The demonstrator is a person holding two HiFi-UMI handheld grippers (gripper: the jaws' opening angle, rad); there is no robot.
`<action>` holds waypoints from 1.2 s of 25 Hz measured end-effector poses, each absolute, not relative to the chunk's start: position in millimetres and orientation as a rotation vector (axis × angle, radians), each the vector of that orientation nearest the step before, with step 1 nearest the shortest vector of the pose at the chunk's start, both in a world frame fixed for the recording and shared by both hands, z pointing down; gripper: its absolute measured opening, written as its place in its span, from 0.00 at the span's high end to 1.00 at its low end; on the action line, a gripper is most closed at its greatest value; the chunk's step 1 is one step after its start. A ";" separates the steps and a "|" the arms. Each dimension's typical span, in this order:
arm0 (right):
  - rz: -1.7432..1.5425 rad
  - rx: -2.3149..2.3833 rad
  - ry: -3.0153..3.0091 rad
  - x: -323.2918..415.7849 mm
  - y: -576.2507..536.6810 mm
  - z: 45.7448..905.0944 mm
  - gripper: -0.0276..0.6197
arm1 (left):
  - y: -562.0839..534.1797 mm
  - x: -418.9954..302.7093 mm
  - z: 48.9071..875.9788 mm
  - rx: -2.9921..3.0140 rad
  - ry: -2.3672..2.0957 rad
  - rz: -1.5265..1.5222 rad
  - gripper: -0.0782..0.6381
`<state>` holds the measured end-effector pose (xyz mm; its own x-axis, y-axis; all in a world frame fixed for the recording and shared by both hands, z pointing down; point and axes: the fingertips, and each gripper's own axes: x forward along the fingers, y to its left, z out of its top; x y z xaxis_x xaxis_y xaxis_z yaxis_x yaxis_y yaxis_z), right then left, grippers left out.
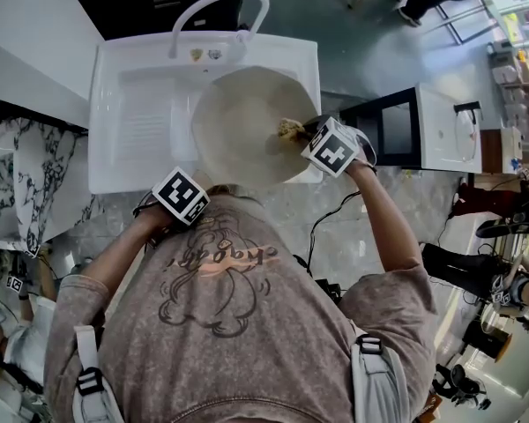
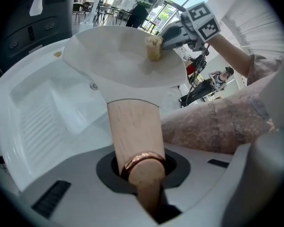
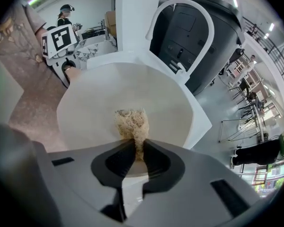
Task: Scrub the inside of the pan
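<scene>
A cream pan (image 1: pixel 242 126) is held over the white sink (image 1: pixel 132 122), its wooden handle (image 2: pixel 132 136) with a copper ring running back toward me. My left gripper (image 2: pixel 143 179) is shut on that handle, and its marker cube (image 1: pixel 181 196) shows at the sink's front edge. My right gripper (image 3: pixel 135 148) is shut on a tan fibrous scrubber (image 3: pixel 131 124), which rests against the pan's inside (image 3: pixel 123 98). The same scrubber (image 2: pixel 153 46) shows against the pan's far right side (image 1: pixel 291 129) in the other views.
A white arched faucet (image 1: pixel 219 11) stands behind the sink. The drainboard (image 1: pixel 141 126) is on the left. A black-and-white microwave-like box (image 1: pixel 419 130) stands to the right. Marble counter (image 1: pixel 18 192) lies left. People stand in the background.
</scene>
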<state>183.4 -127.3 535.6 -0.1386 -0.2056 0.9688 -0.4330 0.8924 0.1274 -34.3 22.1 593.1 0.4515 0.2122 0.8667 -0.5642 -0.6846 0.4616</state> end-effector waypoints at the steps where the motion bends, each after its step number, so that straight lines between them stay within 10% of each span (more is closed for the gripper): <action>1: 0.212 0.472 -1.726 181.6 -121.2 535.9 0.86 | 22.0 -34.4 593.2 1.945 -0.296 1.303 0.80; 30: 0.276 0.079 -1.928 43.2 -42.6 551.5 0.88 | 30.5 -33.7 592.6 1.939 -0.272 1.316 0.80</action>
<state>43.2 -42.6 551.5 -0.3673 0.0764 0.9270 -0.1868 0.9703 -0.1540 -33.7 30.5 592.6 0.4457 0.2316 0.8647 -0.5551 -0.6863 0.4700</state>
